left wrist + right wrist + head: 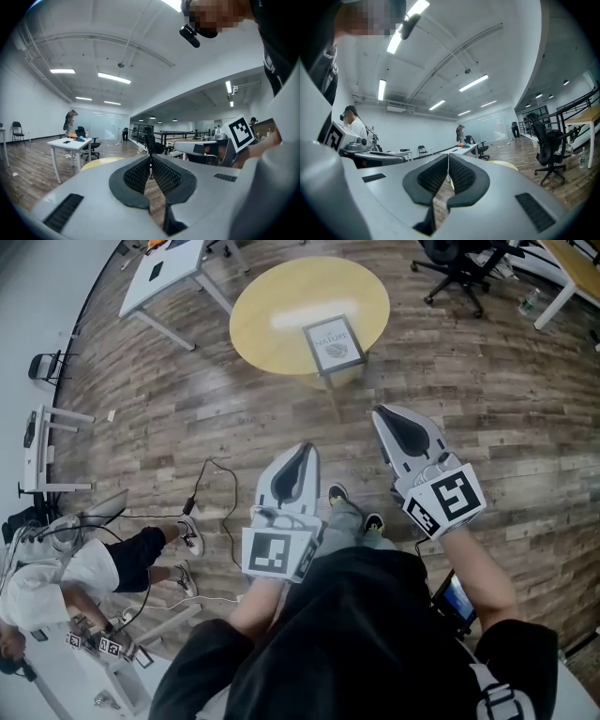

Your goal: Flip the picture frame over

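Note:
A grey picture frame lies face up on the round yellow table ahead, near the table's front right edge. Well short of the table, over the wooden floor, my left gripper is held with its jaws closed and nothing between them. My right gripper is beside it, a little further forward, also shut and empty. In the left gripper view the black pads meet at the tips; the yellow table shows just behind them. In the right gripper view the pads touch too, with the table beyond.
A white desk stands at the far left of the table and a black office chair at the far right. A cable trails on the floor at my left, near a seated person. My shoes show below the grippers.

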